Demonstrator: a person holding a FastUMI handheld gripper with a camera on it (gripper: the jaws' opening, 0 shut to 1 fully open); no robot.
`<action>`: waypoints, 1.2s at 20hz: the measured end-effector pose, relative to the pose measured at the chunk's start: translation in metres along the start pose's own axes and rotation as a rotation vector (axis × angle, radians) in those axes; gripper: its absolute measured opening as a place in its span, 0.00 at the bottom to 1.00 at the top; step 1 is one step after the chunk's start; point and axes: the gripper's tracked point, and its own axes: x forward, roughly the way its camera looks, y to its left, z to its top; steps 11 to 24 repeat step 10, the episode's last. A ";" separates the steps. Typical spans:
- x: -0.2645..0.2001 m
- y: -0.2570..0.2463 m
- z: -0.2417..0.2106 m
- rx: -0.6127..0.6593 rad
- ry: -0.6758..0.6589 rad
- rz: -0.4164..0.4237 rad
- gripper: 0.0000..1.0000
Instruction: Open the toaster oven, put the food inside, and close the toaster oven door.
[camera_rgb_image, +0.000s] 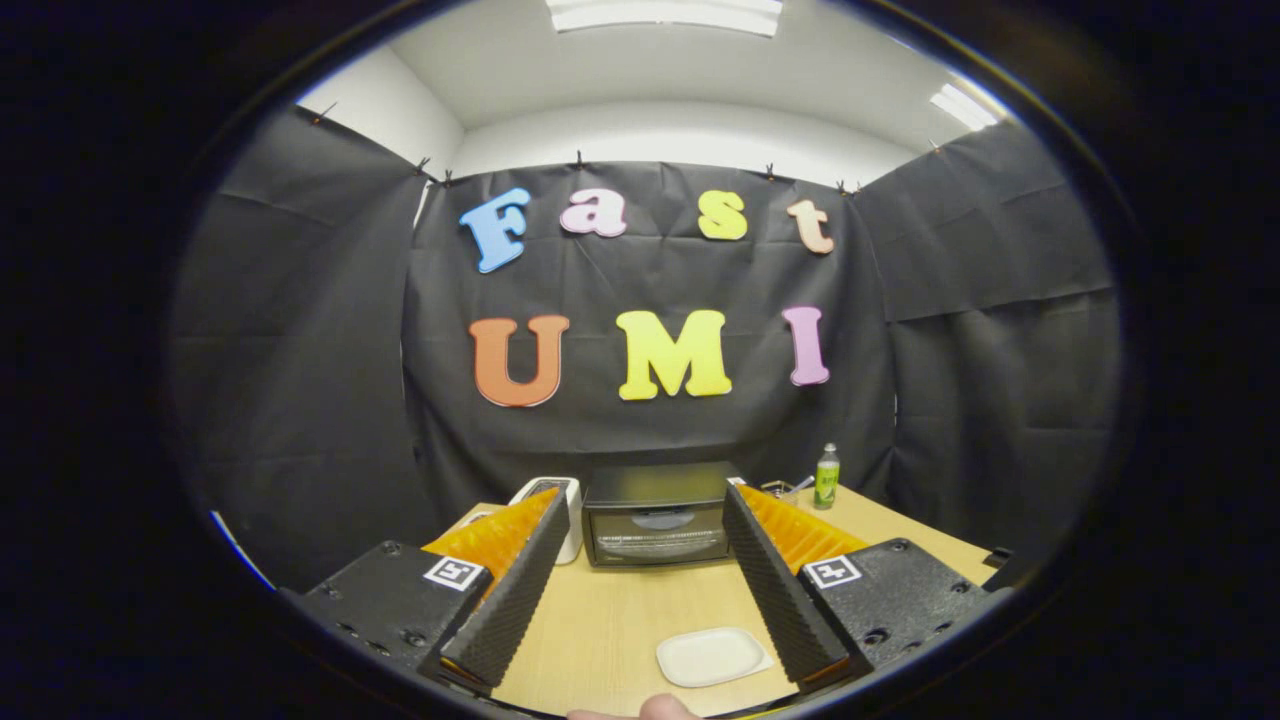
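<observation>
The black toaster oven (657, 512) stands at the far side of the wooden table (610, 620), beyond my fingertips, with its glass door shut. My gripper (645, 498) is open, held well back from the oven with nothing between its fingers. A white flat dish (712, 655) lies on the table between the fingers, close to the right finger (775, 585). I cannot make out any food on it. A fingertip of a person's hand (660, 707) shows just below the dish.
A white appliance (560, 510) stands right beside the oven's left side, partly hidden by my left finger (515, 590). A green bottle (826, 477) and some small items stand at the back right of the table. Black cloth walls close in the table.
</observation>
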 end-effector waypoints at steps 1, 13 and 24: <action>0.001 0.000 0.001 0.003 -0.005 0.002 1.00; -0.001 0.003 0.005 0.014 -0.029 0.005 1.00; -0.001 0.003 0.005 0.014 -0.029 0.005 1.00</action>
